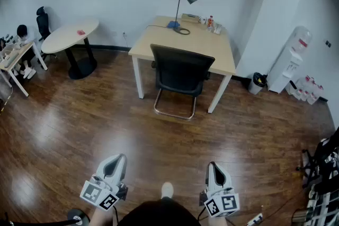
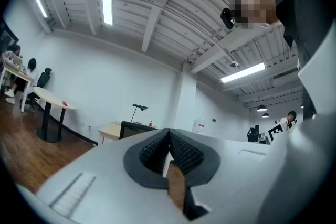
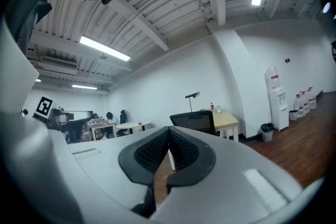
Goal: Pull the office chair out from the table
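Head view shows the office chair (image 1: 181, 74) pushed in at the near edge of the table (image 1: 159, 44), its dark back turned toward the person and its seat under the tabletop, with the metal sled base on the wooden floor (image 1: 79, 124). A desk lamp (image 1: 183, 2) stands at the table's far edge, and a small bottle (image 1: 210, 21) sits among a few other small items at the far right corner, too small to tell apart. Right of the table, by the wall, a dark waste bin (image 1: 258, 82) stands on the floor; what is in it cannot be made out. Next to it is a white water dispenser (image 1: 288, 58) with a jug on top, and spare water jugs (image 1: 304, 90) stand just beside that. The left gripper (image 1: 118, 157) and the right gripper (image 1: 213, 165) are held low in the foreground, well apart from the chair, and each gripper view shows its ribbed pads pressed together with nothing between them.
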`<state>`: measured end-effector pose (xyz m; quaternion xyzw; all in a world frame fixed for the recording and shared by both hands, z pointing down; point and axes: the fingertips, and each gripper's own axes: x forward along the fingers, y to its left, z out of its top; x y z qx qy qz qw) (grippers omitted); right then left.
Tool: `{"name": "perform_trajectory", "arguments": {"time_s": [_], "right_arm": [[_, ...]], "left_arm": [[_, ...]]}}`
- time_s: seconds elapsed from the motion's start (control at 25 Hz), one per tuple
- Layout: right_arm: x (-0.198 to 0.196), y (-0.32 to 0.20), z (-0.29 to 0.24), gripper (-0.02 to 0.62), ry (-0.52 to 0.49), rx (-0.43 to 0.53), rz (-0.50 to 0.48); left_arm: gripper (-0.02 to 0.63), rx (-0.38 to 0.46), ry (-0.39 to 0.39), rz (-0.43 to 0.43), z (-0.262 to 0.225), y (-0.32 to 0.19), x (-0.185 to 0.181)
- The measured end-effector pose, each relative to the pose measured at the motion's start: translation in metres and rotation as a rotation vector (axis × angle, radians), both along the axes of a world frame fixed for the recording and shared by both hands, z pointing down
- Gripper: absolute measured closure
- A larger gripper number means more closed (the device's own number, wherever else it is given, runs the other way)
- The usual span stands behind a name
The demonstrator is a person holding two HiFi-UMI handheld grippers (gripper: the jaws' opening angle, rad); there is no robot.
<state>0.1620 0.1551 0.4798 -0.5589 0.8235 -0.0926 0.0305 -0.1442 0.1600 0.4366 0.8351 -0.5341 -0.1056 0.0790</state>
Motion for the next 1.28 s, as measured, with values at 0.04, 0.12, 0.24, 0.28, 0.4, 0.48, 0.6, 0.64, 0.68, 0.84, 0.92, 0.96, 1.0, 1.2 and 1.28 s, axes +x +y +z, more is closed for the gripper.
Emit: {"name": "perform_trajectory", "arguments": {"time_s": [0.04,0.12,0.24,0.28,0.4,0.48,0.6,0.64,0.68,0.84,0.92,0.96,1.0,1.2,1.28], "right_arm": [[0.007,-0.009,0.002,0.581,0.004,0.0,0.003],[0.022,-0.026,0.005,0.581,0.007,-0.004,0.009],[0.045,-0.052,0.006,0.581,0.009,-0.005,0.017],[0.051,-0.061,0.006,0.581,0.012,-0.006,0.017],[0.062,-0.082,0.008,0.581,0.012,-0.017,0.02],[0.066,-0.09,0.012,0.581,0.005,-0.025,0.019],[0.078,-0.103,0.027,0.581,0.012,-0.06,0.068],[0.084,-0.109,0.034,0.581,0.015,-0.08,0.103],[0.089,-0.115,0.039,0.581,0.011,-0.096,0.131],[0.087,-0.148,0.039,0.581,-0.033,-0.095,0.132],[0.08,-0.163,0.033,0.581,-0.026,-0.073,0.124],[0.077,-0.17,0.031,0.581,-0.023,-0.063,0.124],[0.074,-0.178,0.028,0.581,-0.023,-0.056,0.124],[0.058,-0.228,0.027,0.581,-0.025,-0.054,0.122],[0.051,-0.249,0.025,0.581,-0.019,-0.047,0.129]], "left_arm": [[0.604,-0.001,-0.008,-0.006,0.0,-0.01,0.004],[0.604,-0.003,-0.017,-0.018,0.0,-0.029,0.013],[0.604,0.003,-0.019,-0.022,-0.003,-0.055,0.026],[0.604,0.006,-0.026,-0.018,-0.004,-0.063,0.031],[0.604,-0.003,-0.04,-0.014,-0.004,-0.085,0.043],[0.604,-0.021,-0.032,-0.013,0.002,-0.096,0.047],[0.604,-0.045,-0.024,-0.01,0.012,-0.112,0.053],[0.604,-0.048,-0.028,-0.006,0.013,-0.117,0.054],[0.604,-0.047,-0.034,-0.002,0.013,-0.122,0.055],[0.604,-0.025,-0.047,-0.003,0.005,-0.154,0.051],[0.604,-0.025,-0.045,-0.005,0.006,-0.171,0.045],[0.604,-0.025,-0.047,-0.004,0.007,-0.18,0.042],[0.604,-0.023,-0.049,-0.002,0.008,-0.19,0.041],[0.604,-0.018,-0.039,0.027,0.011,-0.245,0.032],[0.604,-0.02,-0.033,0.041,0.013,-0.27,0.026]]}}
